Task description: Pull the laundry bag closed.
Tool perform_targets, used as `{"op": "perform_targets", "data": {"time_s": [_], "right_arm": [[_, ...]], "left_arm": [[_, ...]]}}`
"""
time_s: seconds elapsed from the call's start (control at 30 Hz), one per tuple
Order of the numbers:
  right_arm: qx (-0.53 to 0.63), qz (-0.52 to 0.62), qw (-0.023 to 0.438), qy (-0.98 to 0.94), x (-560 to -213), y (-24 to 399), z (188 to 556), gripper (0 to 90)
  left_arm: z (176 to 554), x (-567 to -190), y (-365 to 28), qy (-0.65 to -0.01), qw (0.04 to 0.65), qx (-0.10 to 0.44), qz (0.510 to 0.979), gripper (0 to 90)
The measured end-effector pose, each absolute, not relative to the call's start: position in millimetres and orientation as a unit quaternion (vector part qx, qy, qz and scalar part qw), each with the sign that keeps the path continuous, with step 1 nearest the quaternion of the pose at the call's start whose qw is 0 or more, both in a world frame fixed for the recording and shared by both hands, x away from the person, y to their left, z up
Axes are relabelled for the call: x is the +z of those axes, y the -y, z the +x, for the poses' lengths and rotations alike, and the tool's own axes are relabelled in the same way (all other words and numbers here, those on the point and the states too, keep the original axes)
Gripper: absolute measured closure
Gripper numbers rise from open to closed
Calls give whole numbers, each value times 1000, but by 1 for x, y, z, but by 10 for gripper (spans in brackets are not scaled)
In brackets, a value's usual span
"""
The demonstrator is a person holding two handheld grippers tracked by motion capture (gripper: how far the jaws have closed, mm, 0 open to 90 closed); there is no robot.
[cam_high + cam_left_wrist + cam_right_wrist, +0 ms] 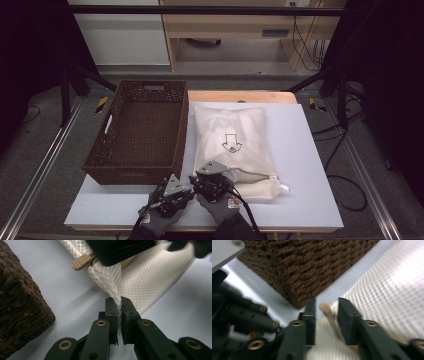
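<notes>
White mesh laundry bag [234, 142] lay flat on the pale surface [300, 165], long side running away from the person, a black arrow mark on its top face, just beside the brown wicker basket [140, 130] at its left. Both tools worked the bag's near-left corner. Left tool [172, 192] sat at that corner, close to the basket's near corner; in the left gripper view its jaws stood nearly together, clamped on a pinched-up fold of the mesh [113, 287], fabric rising straight out from between the pads. Tan zipper pull [81, 262] showed just past that fold, at the bag's edge, partly under the other tool's dark body. Right tool [212, 175] lay over the bag's near-left edge, touching or just above the mesh, right beside the left one. In the right gripper view the right tool [327, 308] had its jaws apart, zipper pull [325, 307] standing between them with a gap on either side, pads not pressing it; that view was blurred. The basket's woven corner [307, 272] loomed right behind the jaws, bag mesh spreading off to the right. Gloved hands [220, 207] came in from the bottom edge of the high view.
</notes>
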State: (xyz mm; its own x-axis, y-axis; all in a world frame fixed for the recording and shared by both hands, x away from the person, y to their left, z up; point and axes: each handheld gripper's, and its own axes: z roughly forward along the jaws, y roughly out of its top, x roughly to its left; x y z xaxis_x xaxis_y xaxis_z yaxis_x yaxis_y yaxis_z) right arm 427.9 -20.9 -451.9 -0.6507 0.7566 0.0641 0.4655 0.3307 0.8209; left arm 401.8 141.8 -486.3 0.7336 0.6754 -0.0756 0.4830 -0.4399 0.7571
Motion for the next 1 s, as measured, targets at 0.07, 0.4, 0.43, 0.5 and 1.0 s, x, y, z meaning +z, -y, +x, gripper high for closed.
{"op": "perform_targets", "data": {"time_s": [0.07, 0.4, 0.43, 0.5, 1.0], "right_arm": [[421, 381, 183, -803, -457, 12, 434, 590], [381, 394, 214, -808, -468, 7, 441, 721], [383, 398, 212, -806, -466, 8, 441, 740], [387, 403, 204, -803, -463, 10, 441, 784], [404, 412, 161, -801, -442, 30, 431, 816]], "left_arm": [[402, -487, -142, -346, 403, 121, 839, 841], [402, -487, -142, -347, 404, 120, 838, 841], [402, -487, -142, -347, 404, 120, 838, 841], [402, -487, -142, -346, 404, 120, 838, 841], [402, -487, -142, -346, 404, 120, 839, 842]]}}
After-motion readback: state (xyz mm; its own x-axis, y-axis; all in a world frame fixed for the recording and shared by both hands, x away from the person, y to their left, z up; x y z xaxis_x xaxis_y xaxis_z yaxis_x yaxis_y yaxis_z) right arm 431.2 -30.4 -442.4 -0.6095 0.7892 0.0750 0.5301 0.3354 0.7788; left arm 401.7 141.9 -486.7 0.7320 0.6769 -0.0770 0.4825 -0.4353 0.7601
